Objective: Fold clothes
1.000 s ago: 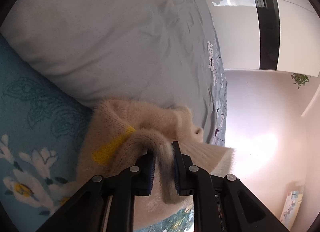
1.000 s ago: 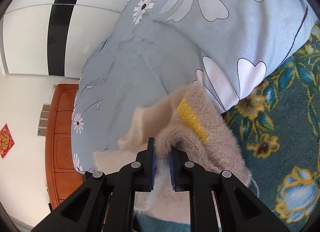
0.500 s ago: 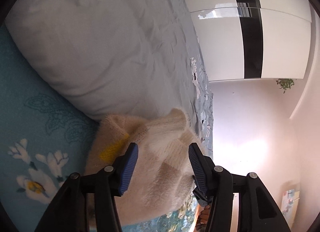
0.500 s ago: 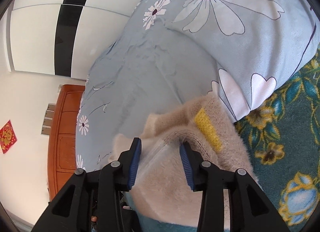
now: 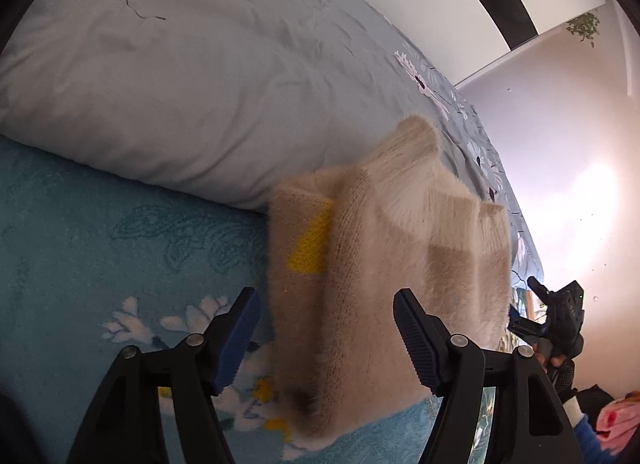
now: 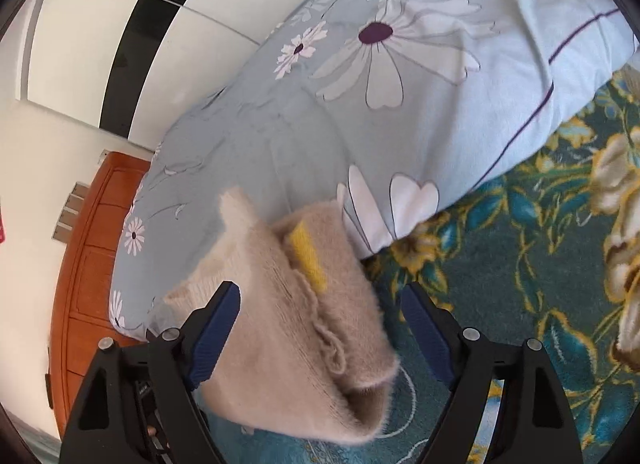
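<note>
**Folded sweater on the bed, both claws wide**

Teal floral blanket (image 5: pixel 80 232) covers the bed, with a pale blue pillow (image 5: pixel 168 76) behind it. Left claw (image 5: pixel 326 340) gapes wide, holding nothing, its blue pads either side of the folded beige fuzzy sweater (image 5: pixel 384 264) with a yellow patch, lying against the pillow. Right claw (image 6: pixel 320 332) is likewise spread wide and empty around the sweater (image 6: pixel 296 328); a wooden cabinet (image 6: pixel 92 264) stands beyond the floral duvet (image 6: pixel 360 76).

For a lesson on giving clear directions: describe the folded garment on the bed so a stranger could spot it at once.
Start at the large pale blue floral pillow on the teal flowered blanket. Right against the pillow's lower edge lies a folded sweater. It is the only fuzzy beige knit there, marked by a bright yellow patch.
</note>
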Demonstrator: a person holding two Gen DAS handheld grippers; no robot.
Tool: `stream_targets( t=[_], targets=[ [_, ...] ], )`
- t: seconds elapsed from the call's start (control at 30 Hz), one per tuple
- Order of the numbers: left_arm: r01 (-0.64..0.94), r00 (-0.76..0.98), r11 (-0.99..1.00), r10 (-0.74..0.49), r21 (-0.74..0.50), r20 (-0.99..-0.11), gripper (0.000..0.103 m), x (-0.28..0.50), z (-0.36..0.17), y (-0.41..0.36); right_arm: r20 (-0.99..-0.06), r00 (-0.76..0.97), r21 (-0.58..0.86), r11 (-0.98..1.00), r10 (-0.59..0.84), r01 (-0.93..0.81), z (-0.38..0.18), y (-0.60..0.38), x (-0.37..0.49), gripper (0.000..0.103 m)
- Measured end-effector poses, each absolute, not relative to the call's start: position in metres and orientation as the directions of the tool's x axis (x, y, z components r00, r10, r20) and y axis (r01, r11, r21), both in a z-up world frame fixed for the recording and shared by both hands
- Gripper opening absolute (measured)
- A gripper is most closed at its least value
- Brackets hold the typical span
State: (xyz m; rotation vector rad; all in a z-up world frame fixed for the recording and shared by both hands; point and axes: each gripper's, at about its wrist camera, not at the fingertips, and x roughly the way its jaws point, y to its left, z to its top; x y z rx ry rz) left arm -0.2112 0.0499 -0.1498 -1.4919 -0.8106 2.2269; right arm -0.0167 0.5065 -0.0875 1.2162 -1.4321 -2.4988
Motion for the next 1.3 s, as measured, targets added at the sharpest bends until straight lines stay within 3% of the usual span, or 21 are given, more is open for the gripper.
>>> stream_targets(
  t=[0.1, 0.5, 0.73, 0.8, 0.87, 1.0, 1.1, 1.3],
  targets=[
    [0.015, -0.370, -0.749, 0.611, -0.662, -0.700, 0.084, -0.199, -0.157, 0.039, -0.619, -0.661, 0.744, -0.587, -0.425, -0.319, -0.109, 0.497, -0.021, 0.084],
    [0.013, -0.305, -0.635, 0.733, -0.773, -0.607, 0.086, -0.225, -0.188, 0.039, -0.591, -0.628, 0.763, -0.603, -0.506, -0.232, -0.137, 0.485, -0.069, 0.089],
    [-0.038, -0.299, -0.682, 0.706, -0.731, -0.643, 0.085, -0.230, -0.180, 0.054, -0.635, -0.596, 0.723, -0.650, -0.491, -0.235, -0.131, 0.471, -0.088, 0.089],
    [-0.042, -0.302, -0.690, 0.698, -0.723, -0.649, 0.084, -0.227, -0.179, 0.054, -0.629, -0.602, 0.738, -0.621, -0.492, -0.264, -0.132, 0.475, -0.085, 0.084],
    [-0.039, -0.311, -0.693, 0.693, -0.719, -0.651, 0.080, -0.223, -0.176, 0.052, -0.631, -0.601, 0.742, -0.606, -0.490, -0.286, -0.131, 0.478, -0.081, 0.077],
    [-0.028, -0.321, -0.707, 0.676, -0.707, -0.663, 0.059, -0.216, -0.173, 0.048, -0.642, -0.592, 0.737, -0.605, -0.487, -0.301, -0.120, 0.475, -0.073, 0.055],
    [-0.023, -0.328, -0.707, 0.673, -0.707, -0.663, 0.045, -0.208, -0.167, 0.044, -0.648, -0.587, 0.732, -0.610, -0.485, -0.305, -0.109, 0.471, -0.066, 0.046],
    [-0.029, -0.314, -0.713, 0.672, -0.701, -0.670, 0.039, -0.182, -0.146, 0.041, -0.660, -0.575, 0.720, -0.625, -0.483, -0.302, -0.078, 0.457, -0.047, 0.041]
  ],
)
